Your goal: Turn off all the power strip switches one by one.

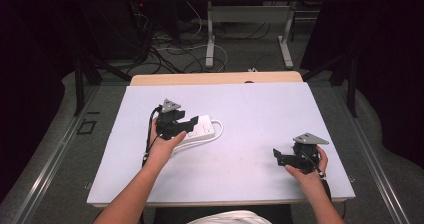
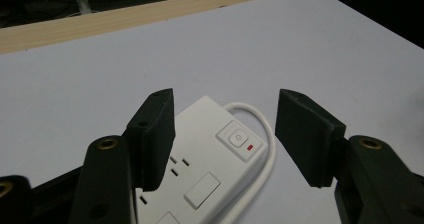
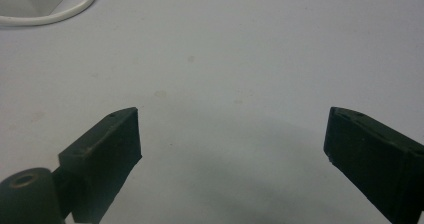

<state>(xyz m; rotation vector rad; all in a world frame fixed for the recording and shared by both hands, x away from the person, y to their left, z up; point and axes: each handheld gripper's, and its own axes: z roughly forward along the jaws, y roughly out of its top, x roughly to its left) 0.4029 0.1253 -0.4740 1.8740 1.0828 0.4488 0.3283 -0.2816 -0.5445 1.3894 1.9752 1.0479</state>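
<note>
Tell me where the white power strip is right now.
In the high view the white power strip lies on the table's left half, just under and ahead of the left claw, far from the right claw; its cable loops at its right end.

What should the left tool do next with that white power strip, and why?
Probably ease down so its jaws straddle the white power strip, then close. The left tool hovers above the strip's switch end, jaws apart and touching nothing. The right tool rests open on the bare white table.
</note>
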